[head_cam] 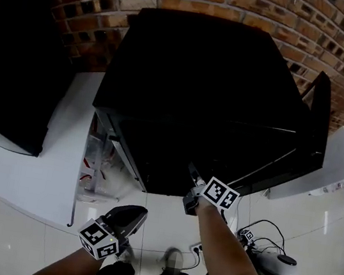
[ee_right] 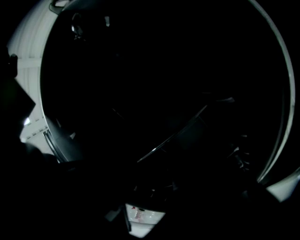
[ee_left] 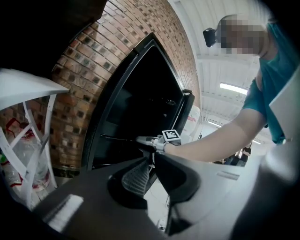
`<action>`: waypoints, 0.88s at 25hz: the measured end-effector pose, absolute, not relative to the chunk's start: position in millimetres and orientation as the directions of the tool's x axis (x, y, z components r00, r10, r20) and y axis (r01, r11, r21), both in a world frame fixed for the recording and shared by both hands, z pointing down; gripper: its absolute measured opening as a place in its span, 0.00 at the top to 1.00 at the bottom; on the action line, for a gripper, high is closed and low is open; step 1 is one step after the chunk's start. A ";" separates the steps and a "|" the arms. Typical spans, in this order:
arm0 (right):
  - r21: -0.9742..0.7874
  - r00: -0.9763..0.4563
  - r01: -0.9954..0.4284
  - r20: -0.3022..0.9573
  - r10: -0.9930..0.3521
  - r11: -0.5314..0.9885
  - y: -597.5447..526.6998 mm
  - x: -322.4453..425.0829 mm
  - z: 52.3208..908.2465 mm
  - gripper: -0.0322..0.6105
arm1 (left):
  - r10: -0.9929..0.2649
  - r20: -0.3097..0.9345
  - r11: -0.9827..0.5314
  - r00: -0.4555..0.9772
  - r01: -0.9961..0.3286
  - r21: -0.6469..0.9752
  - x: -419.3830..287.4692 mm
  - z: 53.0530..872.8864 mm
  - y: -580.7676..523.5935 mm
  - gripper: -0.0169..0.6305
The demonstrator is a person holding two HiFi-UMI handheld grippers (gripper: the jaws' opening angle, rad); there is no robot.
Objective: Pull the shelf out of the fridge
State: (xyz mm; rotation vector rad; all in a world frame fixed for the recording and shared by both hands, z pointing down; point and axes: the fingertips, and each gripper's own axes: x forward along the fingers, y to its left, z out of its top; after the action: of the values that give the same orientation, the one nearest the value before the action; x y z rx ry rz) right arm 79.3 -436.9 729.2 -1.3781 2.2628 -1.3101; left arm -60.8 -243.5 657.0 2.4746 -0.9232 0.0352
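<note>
The black fridge [head_cam: 198, 92] stands open, its door [head_cam: 320, 118] swung to the right. Its inside is too dark to read. A thin bright shelf edge [ee_left: 115, 137] runs across the inside, and shows as a slanted line [ee_right: 173, 136] in the right gripper view. My right gripper [head_cam: 192, 181] reaches to the fridge's front, its fingertips [ee_left: 142, 139] at that shelf edge. Its jaws are lost in the dark. My left gripper [head_cam: 128, 218] hangs low in front of the fridge, away from it, its ribbed pad [ee_left: 137, 177] closed against the other finger with nothing between.
A white counter [head_cam: 45, 159] stands left of the fridge with a dark box [head_cam: 15, 63] on it. Under it is a white rack [ee_left: 28, 145] of bagged items. A brick wall [head_cam: 244, 9] is behind. Cables and a round device [head_cam: 275, 263] lie on the floor at right.
</note>
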 end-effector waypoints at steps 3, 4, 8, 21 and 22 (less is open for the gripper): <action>-0.791 -0.536 -0.593 0.246 -0.808 0.152 -449.6 72.8 735.7 0.62 | -0.612 0.194 -0.651 0.766 -0.628 0.427 -65.3 662.8 -251.2 0.95; -0.795 -0.534 -0.588 0.243 -0.810 0.150 -453.2 70.9 737.9 0.62 | -0.613 0.192 -0.652 0.767 -0.627 0.426 -66.3 664.4 -253.3 0.95; -0.823 -0.534 -0.546 0.200 -0.821 0.154 -467.2 67.3 742.9 0.60 | -0.602 0.196 -0.670 0.774 -0.624 0.403 -66.1 674.3 -257.2 0.95; -0.899 -0.484 -0.411 0.076 -0.872 0.150 -505.6 69.9 731.4 0.65 | -0.600 0.206 -0.697 0.773 -0.632 0.340 -64.7 688.3 -265.3 0.95; -0.901 -0.475 -0.411 0.079 -0.876 0.141 -508.2 71.2 731.3 0.73 | -0.599 0.206 -0.700 0.773 -0.631 0.333 -64.6 687.2 -265.8 0.95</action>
State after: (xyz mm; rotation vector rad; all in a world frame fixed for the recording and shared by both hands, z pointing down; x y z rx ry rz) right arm 71.2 -508.2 731.3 -1.2295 1.9517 -1.2998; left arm -64.6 -265.8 687.2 2.5813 -0.9361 0.1147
